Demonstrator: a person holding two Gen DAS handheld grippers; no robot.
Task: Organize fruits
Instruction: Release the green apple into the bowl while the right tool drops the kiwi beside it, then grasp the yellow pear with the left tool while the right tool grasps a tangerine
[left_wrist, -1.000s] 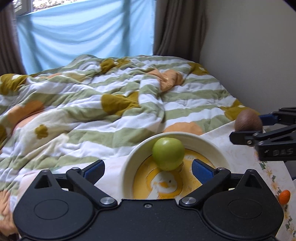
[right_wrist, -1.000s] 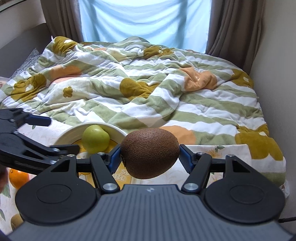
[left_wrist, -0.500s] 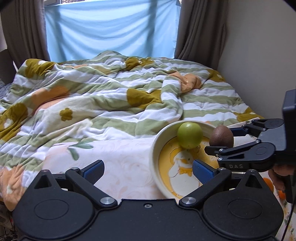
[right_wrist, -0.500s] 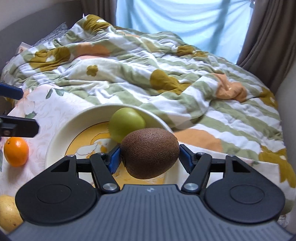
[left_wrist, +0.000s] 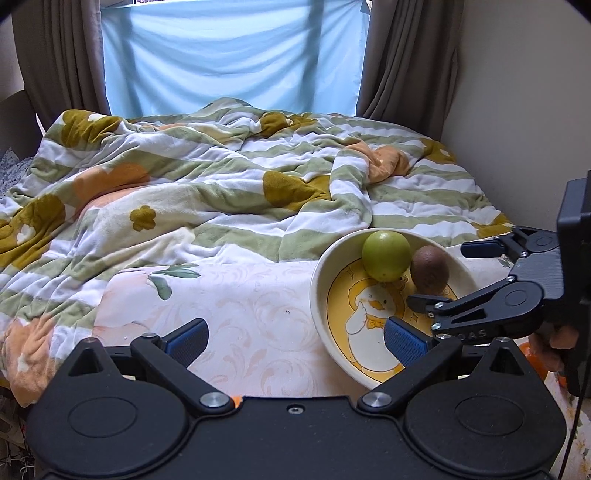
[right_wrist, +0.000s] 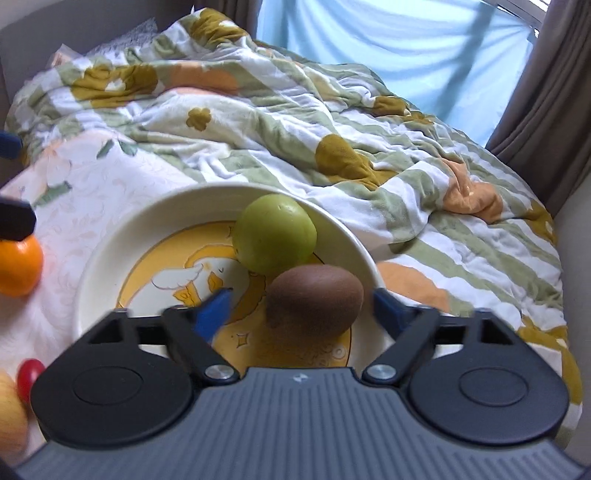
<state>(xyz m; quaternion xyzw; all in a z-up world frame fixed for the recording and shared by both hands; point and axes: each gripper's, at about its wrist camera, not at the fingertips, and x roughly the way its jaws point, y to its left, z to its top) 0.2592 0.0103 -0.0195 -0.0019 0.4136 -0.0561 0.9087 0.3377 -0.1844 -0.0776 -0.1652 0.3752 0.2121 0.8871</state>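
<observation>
The right gripper (right_wrist: 301, 304) has spread open, releasing the kiwi (right_wrist: 314, 297) into the bowl (right_wrist: 110, 243) beside the green fruit (right_wrist: 275, 232); left gripper (left_wrist: 295, 338) hangs open, empty; the orange (right_wrist: 18, 266) waits outside the bowl's left rim.

Right gripper (right_wrist: 301, 302): jaws spread, gaps either side of kiwi (right_wrist: 314, 299). Kiwi lies in bowl (right_wrist: 96, 258), touching green apple (right_wrist: 275, 233) behind it. Orange (right_wrist: 19, 264) left of bowl. Red fruit (right_wrist: 28, 373), yellow fruit (right_wrist: 9, 413) near-left. Striped blanket (right_wrist: 332, 129) beyond.
</observation>
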